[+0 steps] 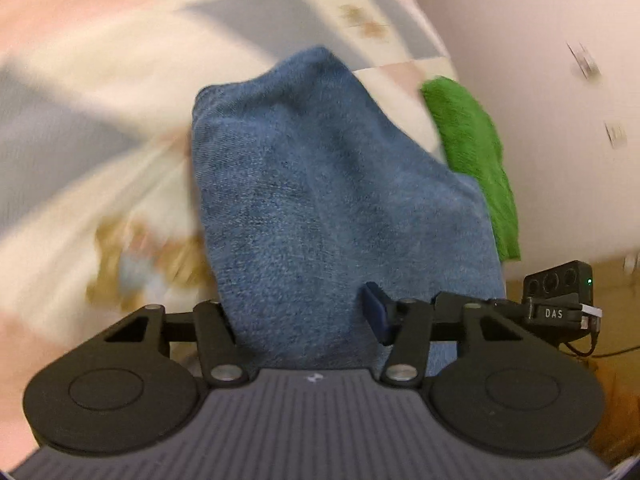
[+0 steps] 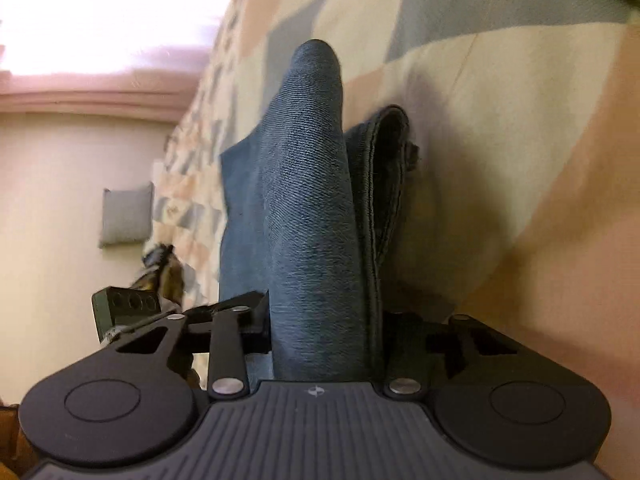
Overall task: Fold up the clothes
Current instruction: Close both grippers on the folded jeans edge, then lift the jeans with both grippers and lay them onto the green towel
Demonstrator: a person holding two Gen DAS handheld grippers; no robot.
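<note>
Jeans (image 1: 320,200) bunched up between both grippers, rising off the quilt (image 1: 100,80). Left gripper (image 1: 304,320) has denim filling its gap, one blue pad against the cloth; looks like a pinch on the jeans. Right gripper (image 2: 324,328) clamps a thick roll of jeans, hem (image 2: 388,184) hanging beside it. Folding seems barely begun: no neat fold shows. Green cloth (image 1: 472,160) waits just beyond the jeans. Fingertips are buried in denim, and the quilt is blurred.
</note>
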